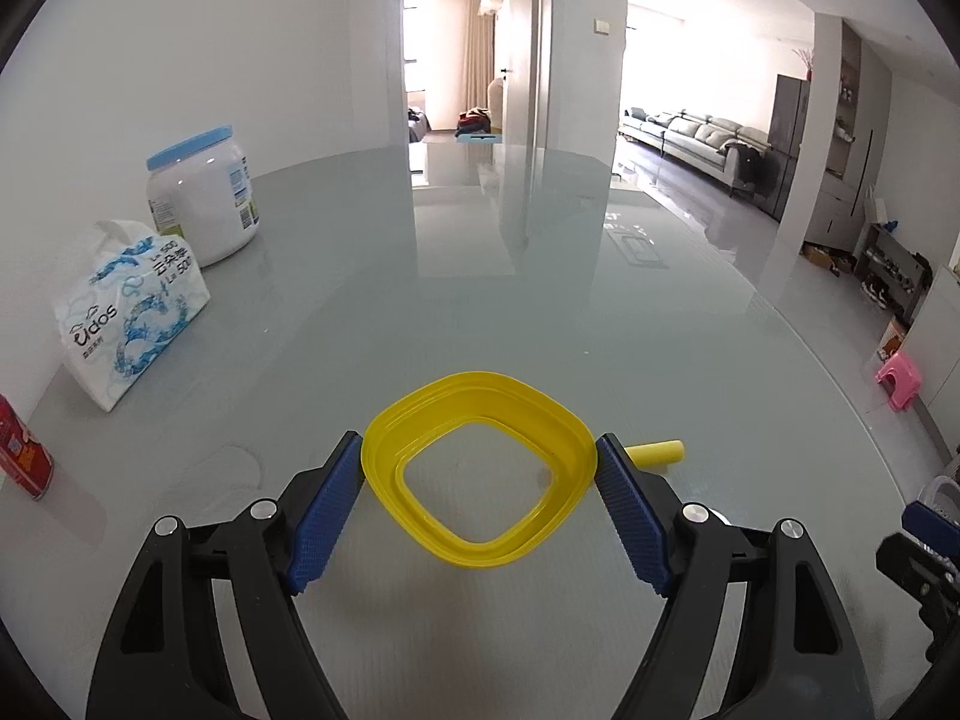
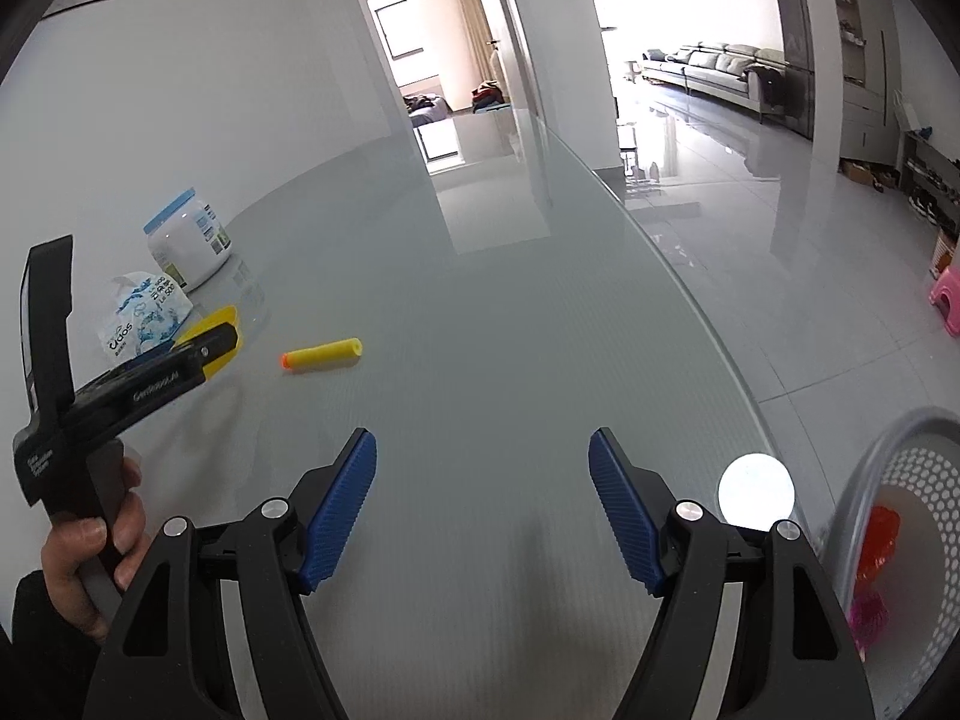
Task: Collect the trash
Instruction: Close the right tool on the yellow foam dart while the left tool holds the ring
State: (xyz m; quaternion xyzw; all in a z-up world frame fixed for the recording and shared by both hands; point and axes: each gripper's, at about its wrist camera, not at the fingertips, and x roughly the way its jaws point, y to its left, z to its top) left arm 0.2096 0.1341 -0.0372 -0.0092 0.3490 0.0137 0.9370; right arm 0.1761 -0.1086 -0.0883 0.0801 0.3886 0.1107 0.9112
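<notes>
My left gripper is shut on a yellow plastic ring-shaped lid, its blue pads pressing both side edges, just above the grey glass table. The lid also shows in the right wrist view, held by the left gripper. A yellow foam dart with an orange tip lies on the table to the right of the lid; its end shows in the left wrist view. My right gripper is open and empty over the table, nearer than the dart. A grey perforated basket stands at the lower right.
A tissue pack, a white jar with a blue lid and a red can stand at the table's left. The basket holds red and pink items. A pink stool is on the floor beyond the table's right edge.
</notes>
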